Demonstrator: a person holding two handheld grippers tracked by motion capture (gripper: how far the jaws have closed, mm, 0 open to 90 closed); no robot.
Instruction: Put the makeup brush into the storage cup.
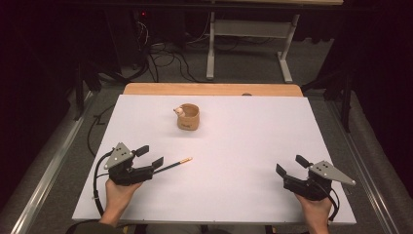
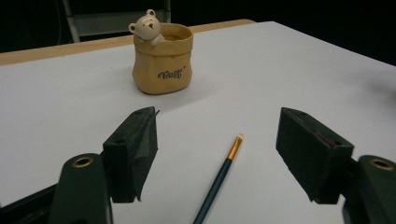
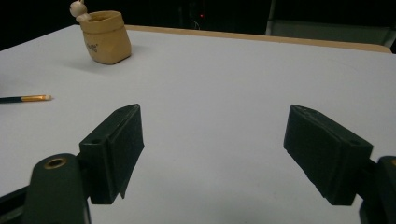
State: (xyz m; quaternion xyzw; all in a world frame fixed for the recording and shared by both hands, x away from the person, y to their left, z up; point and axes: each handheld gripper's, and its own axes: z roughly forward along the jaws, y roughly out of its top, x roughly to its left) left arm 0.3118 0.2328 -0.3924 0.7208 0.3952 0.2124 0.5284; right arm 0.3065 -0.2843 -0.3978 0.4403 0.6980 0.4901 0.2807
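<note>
A tan sack-shaped pot [image 1: 188, 117] [image 2: 163, 60] [image 3: 105, 37] with a small bear figure on its rim stands upright toward the back of the white table [image 1: 234, 146]. A dark pencil with a gold ferrule [image 1: 176, 165] [image 2: 219, 177] [image 3: 23, 98] lies flat at the front left. My left gripper [image 1: 150, 157] [image 2: 217, 154] is open, and the pencil's near end lies on the table between its jaws, untouched. My right gripper [image 1: 291, 165] [image 3: 215, 154] rests open at the front right with nothing between its jaws.
The table's wooden back edge [image 1: 209, 89] shows beyond the white sheet. Behind it stand a grey table frame [image 1: 249, 44] and cables [image 1: 165, 58] on the floor. Metal rails [image 1: 48, 165] run along both sides.
</note>
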